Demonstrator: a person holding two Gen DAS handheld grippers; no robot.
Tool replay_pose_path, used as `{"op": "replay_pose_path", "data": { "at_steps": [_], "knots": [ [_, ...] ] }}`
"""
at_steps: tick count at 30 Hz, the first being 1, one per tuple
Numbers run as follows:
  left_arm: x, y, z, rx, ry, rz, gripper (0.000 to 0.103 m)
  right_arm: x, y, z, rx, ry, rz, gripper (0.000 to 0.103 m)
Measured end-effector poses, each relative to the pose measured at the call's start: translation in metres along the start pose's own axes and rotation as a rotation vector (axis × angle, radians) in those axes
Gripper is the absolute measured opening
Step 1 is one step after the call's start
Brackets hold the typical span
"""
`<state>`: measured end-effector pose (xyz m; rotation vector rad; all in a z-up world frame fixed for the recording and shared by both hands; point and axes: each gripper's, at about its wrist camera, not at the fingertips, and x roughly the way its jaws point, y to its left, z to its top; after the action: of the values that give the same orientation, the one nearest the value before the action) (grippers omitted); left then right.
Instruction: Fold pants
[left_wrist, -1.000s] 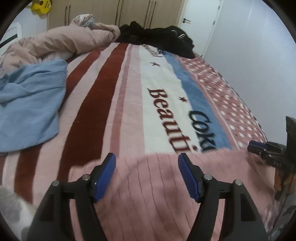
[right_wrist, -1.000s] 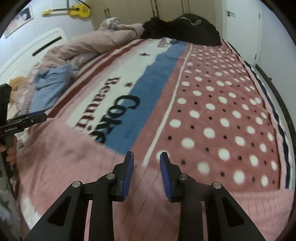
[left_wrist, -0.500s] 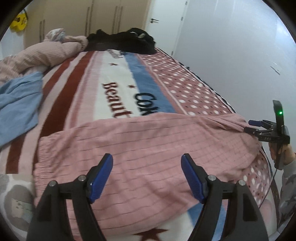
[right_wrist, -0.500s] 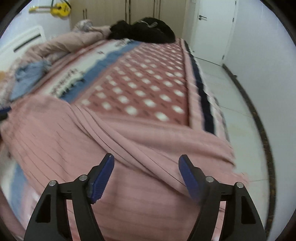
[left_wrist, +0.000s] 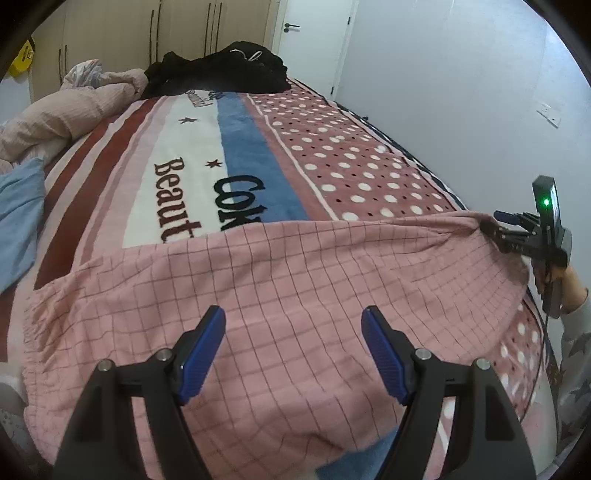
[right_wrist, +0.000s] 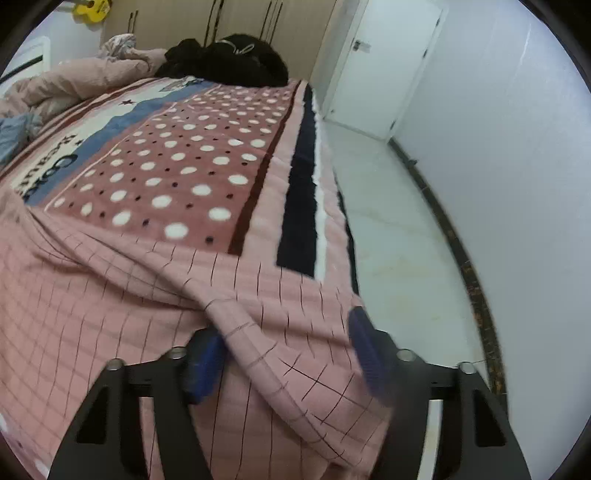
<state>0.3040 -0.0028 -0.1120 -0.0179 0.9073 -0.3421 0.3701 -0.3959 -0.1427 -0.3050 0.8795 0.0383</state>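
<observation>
Pink checked pants (left_wrist: 295, 280) hide the bed's (left_wrist: 332, 147) near edge. The right gripper's (right_wrist: 284, 354) blurred jaws are closing around a fold; the left gripper's (left_wrist: 293, 350) jaws stand apart, empty.

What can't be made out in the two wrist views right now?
1. Right gripper: its jaws have just been closing with a fold of the pants between them. Motion blur in the right wrist view hides whether it is clamped.
2. Near edge of the pants: cut off by the bottom of the left wrist view and by the left gripper.
3. Blanket lettering: lower part covered by the pants, left wrist view.
</observation>
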Motion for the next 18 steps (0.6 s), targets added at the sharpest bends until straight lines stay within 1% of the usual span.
{"op": "replay_pose_path", "data": {
  "at_steps": [2, 4, 5, 8, 9, 10, 13, 14, 16, 18],
  "knots": [
    [0.007, 0.001, 0.004, -0.007, 0.002, 0.004, 0.073, 0.014, -0.002, 0.013, -0.004, 0.031, 0.025, 0.04],
    [0.013, 0.002, 0.007, -0.009, 0.006, 0.008, 0.073, 0.025, -0.006, 0.022, 0.003, 0.051, 0.046, 0.04],
    [0.016, 0.002, 0.007, -0.01, 0.009, 0.01, 0.073, 0.029, -0.009, 0.025, 0.007, 0.055, 0.053, 0.041],
    [0.024, 0.004, 0.009, -0.006, 0.021, 0.026, 0.073, 0.037, -0.027, 0.034, 0.051, 0.082, 0.08, 0.058],
    [0.025, 0.004, 0.009, -0.006, 0.023, 0.03, 0.073, 0.037, -0.036, 0.034, 0.073, 0.09, 0.101, 0.058],
    [0.027, 0.005, 0.009, -0.009, 0.026, 0.032, 0.073, 0.035, -0.044, 0.034, 0.088, 0.09, 0.102, 0.058],
    [0.027, 0.005, 0.01, -0.027, 0.021, 0.02, 0.073, 0.016, -0.059, 0.031, 0.079, 0.051, -0.022, 0.058],
    [0.026, 0.004, 0.011, -0.029, 0.019, 0.017, 0.073, 0.007, -0.067, 0.028, 0.086, 0.036, -0.039, 0.058],
    [0.021, -0.003, 0.012, -0.023, 0.008, 0.007, 0.073, -0.008, -0.083, 0.021, 0.127, 0.03, 0.005, 0.058],
    [0.017, -0.011, 0.013, -0.01, 0.001, 0.0, 0.073, -0.021, -0.093, 0.005, 0.137, 0.047, 0.068, 0.06]
  ]
}}
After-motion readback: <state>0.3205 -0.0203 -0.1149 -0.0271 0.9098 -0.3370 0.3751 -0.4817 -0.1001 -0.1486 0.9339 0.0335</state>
